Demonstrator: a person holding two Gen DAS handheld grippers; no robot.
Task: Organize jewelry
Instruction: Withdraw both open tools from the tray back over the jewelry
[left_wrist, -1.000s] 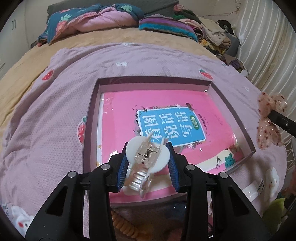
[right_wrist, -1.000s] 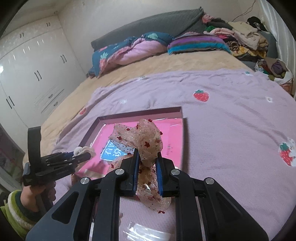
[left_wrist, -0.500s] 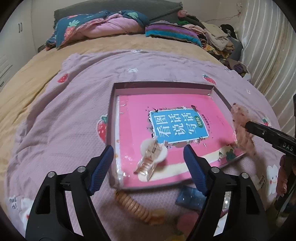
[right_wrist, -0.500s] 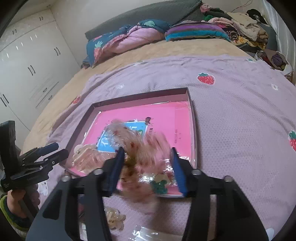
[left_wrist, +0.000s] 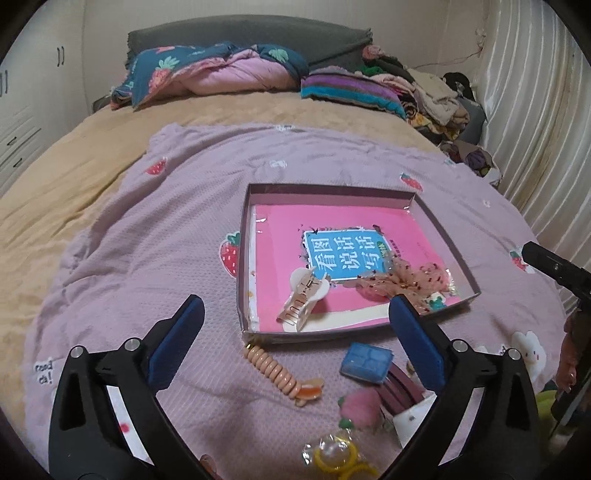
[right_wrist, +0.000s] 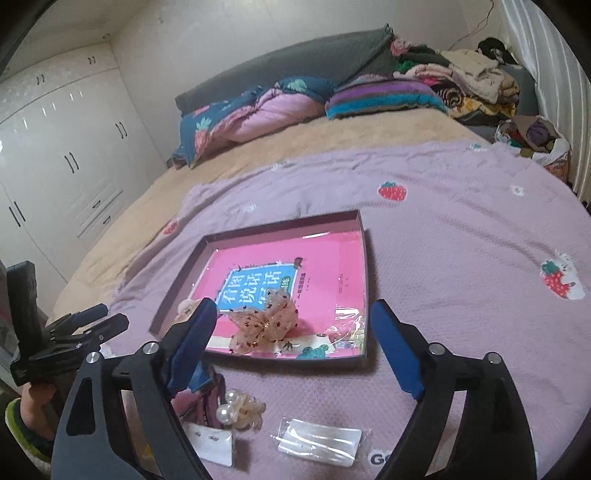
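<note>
A shallow purple tray (left_wrist: 240, 258) (right_wrist: 364, 266) with a pink book in it lies on the lilac blanket. A clear and white hair claw clip (left_wrist: 303, 298) lies in the tray's near left part. A beige lace bow with red dots (left_wrist: 400, 282) (right_wrist: 264, 323) lies in the tray to its right. My left gripper (left_wrist: 295, 341) is open and empty, pulled back in front of the tray. My right gripper (right_wrist: 295, 349) is open and empty, just in front of the bow.
Loose items lie on the blanket in front of the tray: a coiled peach hair tie (left_wrist: 275, 371), a blue block (left_wrist: 365, 363), a pink pompom (left_wrist: 360, 406), yellow rings (left_wrist: 341, 461), a pearl clip (right_wrist: 238, 408) and clear packets (right_wrist: 319, 445). Pillows and clothes are piled far back.
My left gripper let go of the claw clip in the tray and drew back. My right gripper opened, dropped the lace bow in the tray, and drew back.
</note>
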